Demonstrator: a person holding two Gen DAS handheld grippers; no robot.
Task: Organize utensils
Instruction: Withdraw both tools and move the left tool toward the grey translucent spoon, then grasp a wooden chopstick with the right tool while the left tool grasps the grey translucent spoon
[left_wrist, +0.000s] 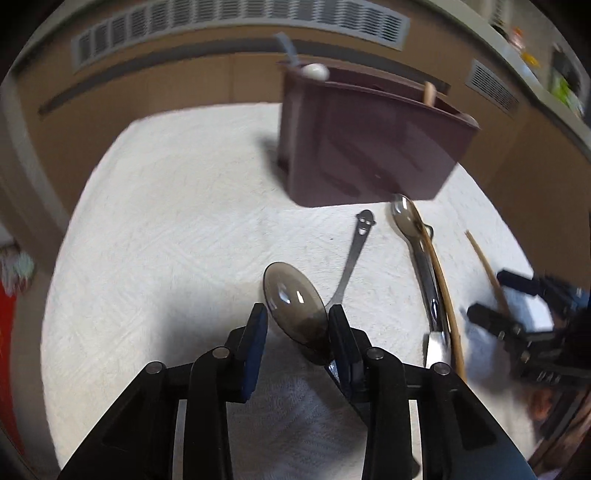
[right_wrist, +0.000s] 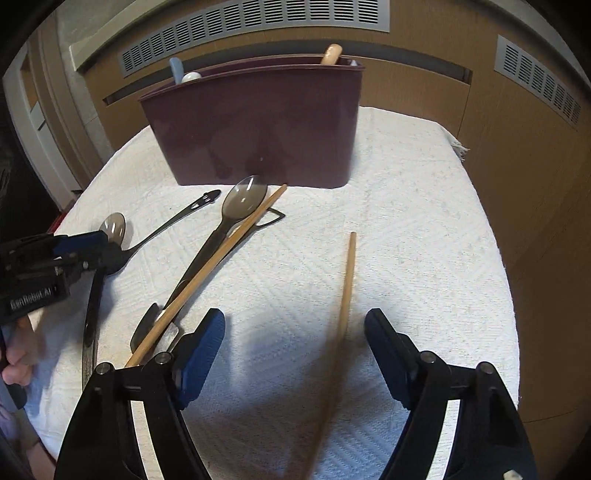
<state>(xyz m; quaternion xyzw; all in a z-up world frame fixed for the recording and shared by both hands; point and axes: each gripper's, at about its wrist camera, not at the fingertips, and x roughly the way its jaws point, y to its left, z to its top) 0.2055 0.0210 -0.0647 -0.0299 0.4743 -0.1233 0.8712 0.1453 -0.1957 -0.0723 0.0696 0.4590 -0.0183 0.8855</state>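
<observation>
In the right wrist view, your right tool stands wide apart at the bottom of the frame and touches nothing. The loose wooden chopstick lies between its jaws on the white-clothed tabletop. It looks light, stiff and thin, and likely to roll, so pinch it near its middle.

In the left wrist view, your left tool is half closed around the neck of the smoky plastic spoon at lower centre. The pad at picture right touches the spoon, but I cannot tell whether the other presses. The spoon looks light and slick. Farther up stands the maroon holder.
</observation>
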